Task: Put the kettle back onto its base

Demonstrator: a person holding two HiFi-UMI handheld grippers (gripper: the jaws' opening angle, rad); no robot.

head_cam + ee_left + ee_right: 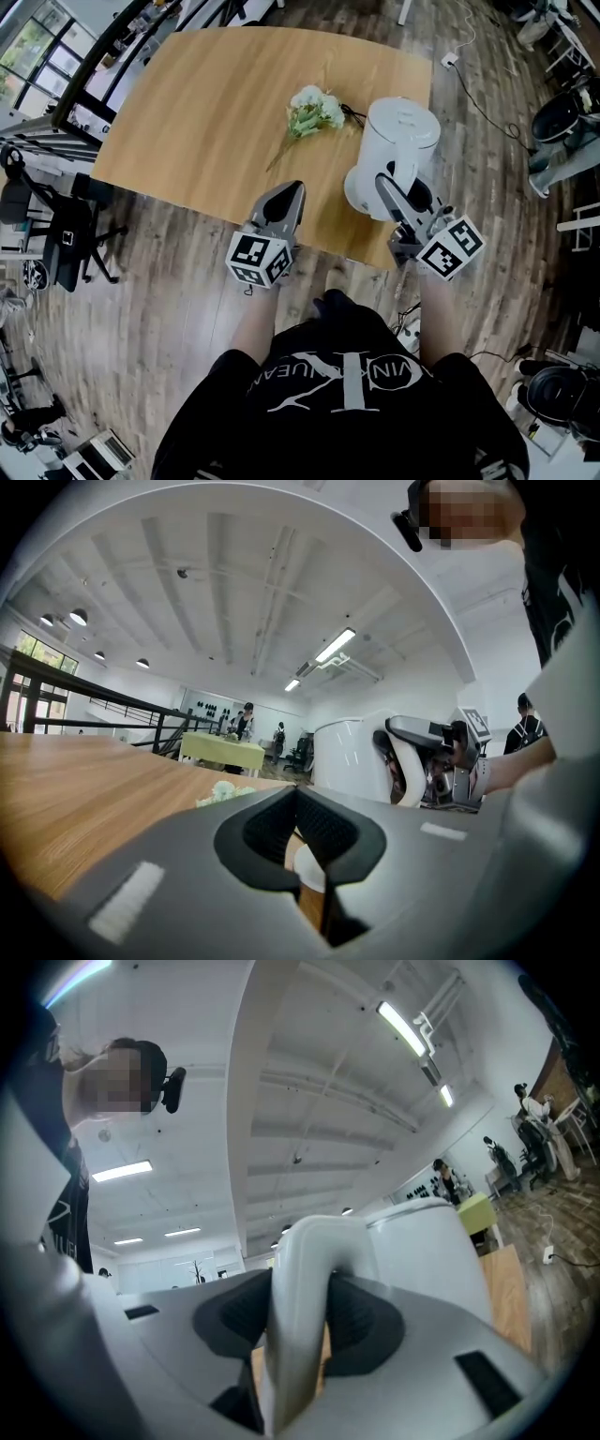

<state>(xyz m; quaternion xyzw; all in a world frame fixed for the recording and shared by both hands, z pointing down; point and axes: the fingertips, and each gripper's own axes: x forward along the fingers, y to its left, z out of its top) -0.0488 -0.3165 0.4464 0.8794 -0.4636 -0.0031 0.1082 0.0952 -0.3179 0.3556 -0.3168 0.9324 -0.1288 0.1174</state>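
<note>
Wood-plank floor (159, 309) surrounds a pale wooden table (206, 112), and the white kettle (401, 141) stands at its near right edge. Your right gripper (392, 192) is clamped on the kettle's handle (305, 1297), pads pressing both sides. Your left gripper (291, 195) hovers over the near edge, well left of the kettle, with its jaws together on nothing. A bunch of flowers (314, 111) lies just left of the kettle.

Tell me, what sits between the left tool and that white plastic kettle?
Nothing: in the head view only bare light wooden tabletop separates the left gripper from the white plastic kettle. The white flower bunch lies farther back.
</note>
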